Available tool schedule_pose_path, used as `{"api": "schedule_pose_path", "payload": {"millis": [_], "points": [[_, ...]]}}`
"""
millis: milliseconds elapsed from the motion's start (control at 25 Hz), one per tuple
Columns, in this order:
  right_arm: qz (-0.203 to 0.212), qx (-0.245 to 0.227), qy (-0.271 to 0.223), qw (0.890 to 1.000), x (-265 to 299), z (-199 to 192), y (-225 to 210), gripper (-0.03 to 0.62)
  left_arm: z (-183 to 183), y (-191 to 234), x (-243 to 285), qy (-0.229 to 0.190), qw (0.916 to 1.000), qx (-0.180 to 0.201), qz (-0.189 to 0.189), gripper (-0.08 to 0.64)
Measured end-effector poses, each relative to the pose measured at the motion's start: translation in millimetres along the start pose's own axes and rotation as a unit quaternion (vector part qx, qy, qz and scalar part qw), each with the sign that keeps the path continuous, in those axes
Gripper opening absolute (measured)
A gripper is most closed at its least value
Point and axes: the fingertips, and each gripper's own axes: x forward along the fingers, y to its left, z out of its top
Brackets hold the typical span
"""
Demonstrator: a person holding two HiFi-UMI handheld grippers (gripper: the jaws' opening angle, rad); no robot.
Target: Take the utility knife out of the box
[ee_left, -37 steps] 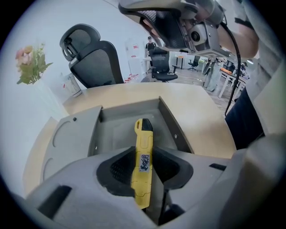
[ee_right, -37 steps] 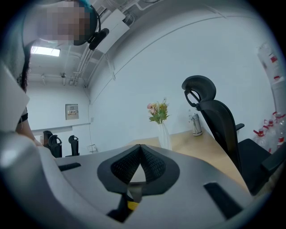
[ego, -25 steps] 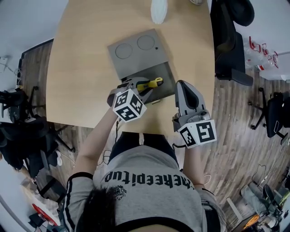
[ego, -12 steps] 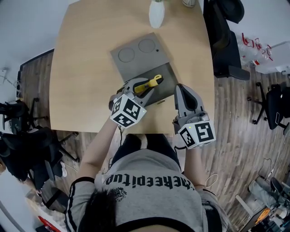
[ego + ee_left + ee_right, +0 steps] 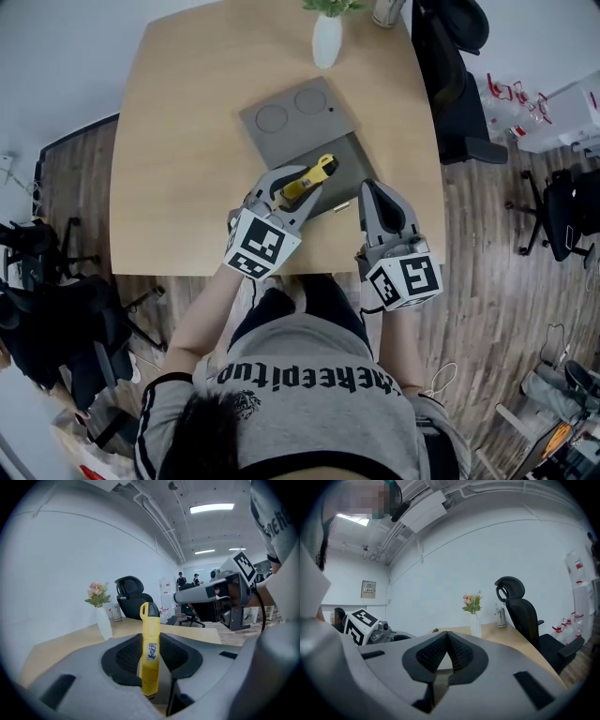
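Here, at the left, the left gripper (image 5: 292, 190) has its jaws fairly wide and clamped on the yellow knife (image 5: 309, 177). In the left gripper view the knife (image 5: 150, 653) stands upright between the dark pads, its black tip above them and a small label on its side. From the head view it slants over the near, open half of the grey box (image 5: 342, 157). The box sits in the middle of the wooden table (image 5: 178, 141), and its lid (image 5: 295, 111), with two round dents, lies flat on the far side. Beyond the lid a white vase (image 5: 326, 39) with flowers stands at the table's far edge. To the right of the box, the right gripper (image 5: 370, 190) is over the table's near edge. Its pads (image 5: 459, 651) meet at the tips with nothing between them. Further right, a black chair (image 5: 464, 84) stands beside the table.
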Motion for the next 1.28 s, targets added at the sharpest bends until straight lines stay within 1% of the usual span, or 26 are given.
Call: {"api": "schedule_pose_path", "payload": {"millis": [80, 240, 360, 520, 840, 1280], "points": [[-0.003, -0.006, -0.006, 1.0, -4, 5, 8, 0.006, 13, 0, -13, -0.023, 0.9997, 0.007, 0.005, 0.126], [-0.008, -0.02, -0.013, 1.0, -13, 14, 19, 0.006, 31, -3, -34, -0.053, 0.9985, 0.01, 0.014, 0.126], [-0.01, -0.031, -0.013, 0.999, -22, 18, 31, 0.006, 40, -7, -51, -0.072, 0.9971, 0.014, 0.021, 0.126], [-0.019, -0.039, -0.016, 0.999, -30, 22, 47, 0.006, 46, -11, -72, -0.094, 0.9953, 0.008, 0.022, 0.126], [-0.034, -0.042, -0.029, 0.998, -45, 24, 86, 0.006, 52, -14, -115, -0.13, 0.9913, 0.0, 0.023, 0.126], [-0.067, -0.057, -0.041, 0.995, -63, 21, 137, 0.006, 47, -16, -173, -0.167, 0.9858, -0.005, 0.018, 0.127]]}}
